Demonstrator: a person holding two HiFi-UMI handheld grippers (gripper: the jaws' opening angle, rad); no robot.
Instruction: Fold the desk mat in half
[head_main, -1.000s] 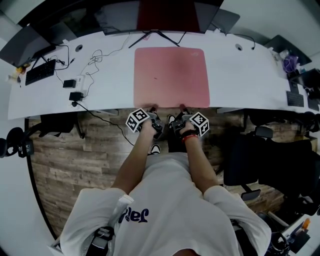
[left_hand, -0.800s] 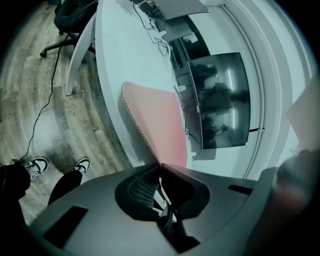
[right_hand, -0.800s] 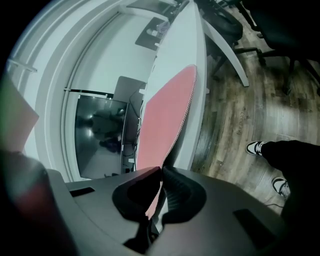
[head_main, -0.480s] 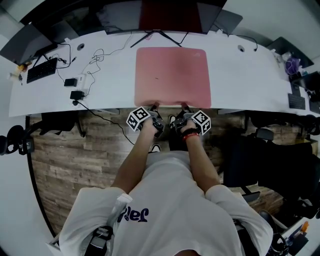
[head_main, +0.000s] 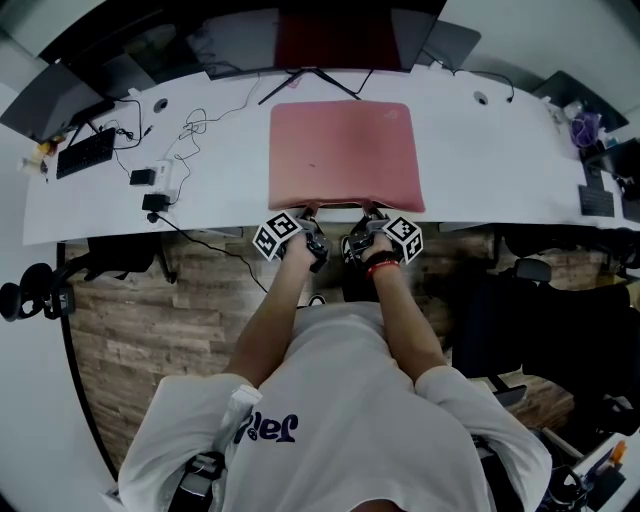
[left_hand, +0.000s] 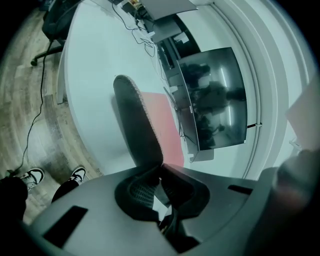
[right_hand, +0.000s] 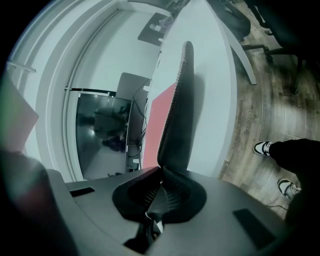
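A pink desk mat (head_main: 344, 150) lies on the white desk (head_main: 500, 160), in front of the monitor. My left gripper (head_main: 311, 212) is shut on the mat's near edge left of its middle. My right gripper (head_main: 367, 211) is shut on the same edge a little to the right. That near edge is lifted slightly off the desk. In the left gripper view the mat's dark underside (left_hand: 138, 130) curves up out of the jaws, with its pink top (left_hand: 167, 131) beyond. The right gripper view shows the raised mat edge (right_hand: 176, 120) standing up from the jaws.
A monitor (head_main: 320, 30) on a stand sits behind the mat. Cables, a power adapter (head_main: 155, 195) and a keyboard (head_main: 82, 150) lie on the desk's left part. Small items (head_main: 592, 190) sit at the far right. Below the desk are the wooden floor and a black chair (head_main: 540, 320).
Both grippers have moved slightly forward and up with the mat's near edge, which now stands a little off the desk.
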